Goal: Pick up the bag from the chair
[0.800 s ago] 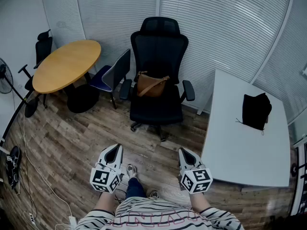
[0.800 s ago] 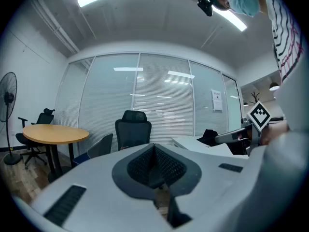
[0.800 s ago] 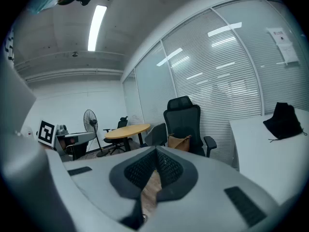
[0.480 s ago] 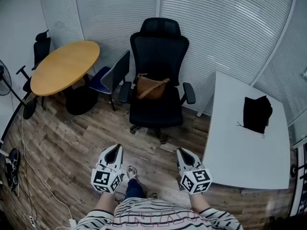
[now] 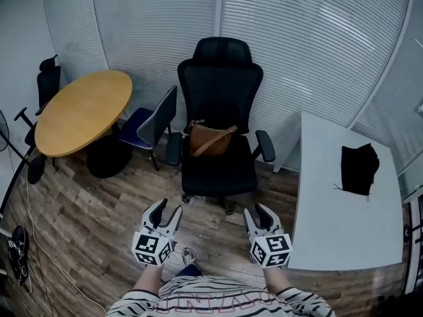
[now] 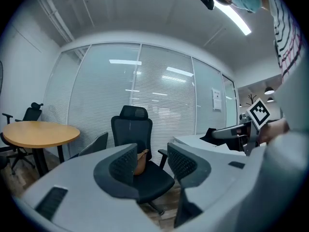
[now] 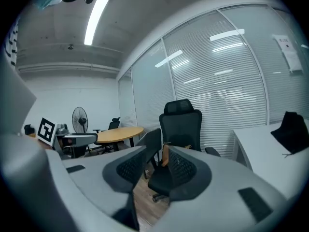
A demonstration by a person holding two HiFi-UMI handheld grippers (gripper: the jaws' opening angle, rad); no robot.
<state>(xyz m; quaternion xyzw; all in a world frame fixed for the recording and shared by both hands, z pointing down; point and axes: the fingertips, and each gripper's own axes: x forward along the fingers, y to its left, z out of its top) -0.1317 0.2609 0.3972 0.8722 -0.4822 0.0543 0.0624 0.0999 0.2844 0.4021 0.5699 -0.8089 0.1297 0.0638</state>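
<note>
Left gripper [image 5: 166, 211]: jaws parted a moderate gap, nothing between them, held low in front of the person's striped shirt [image 5: 211, 299]. Right gripper [image 5: 258, 211]: the same, jaws apart and empty. Both have grey moulded plastic shells and dark pads [image 6: 124, 163] with a fine dimpled grid; each carries a marker cube at the back. Both point toward the chair [image 5: 221, 84], well short of it. The chair is black, with a mesh high back, headrest, padded seat, two armrests and a castor base. The bag [image 5: 210, 139] sits on the seat against the backrest, between the armrests: tan, leather-looking, rounded, with a thin strap draped across its top. Bare floor [image 5: 86, 210] lies between grippers and chair, wood-grain planks in mixed browns. To the left, a round table [image 5: 79, 111] with a smooth light wood top and dark base; a side chair [image 5: 149, 114] with a blue seat stands between it and the black chair, just beside the armrest. To the right, a white desk [image 5: 337, 203], its near corner close to the right gripper; a black cloth item [image 5: 359, 169] lies on its far side. Behind everything are glass walls with pale slatted blinds [image 5: 317, 38]. A thin cable [image 5: 39, 243] runs along the floor at far left. A fan [image 7: 79, 117] stands beyond the table.
</note>
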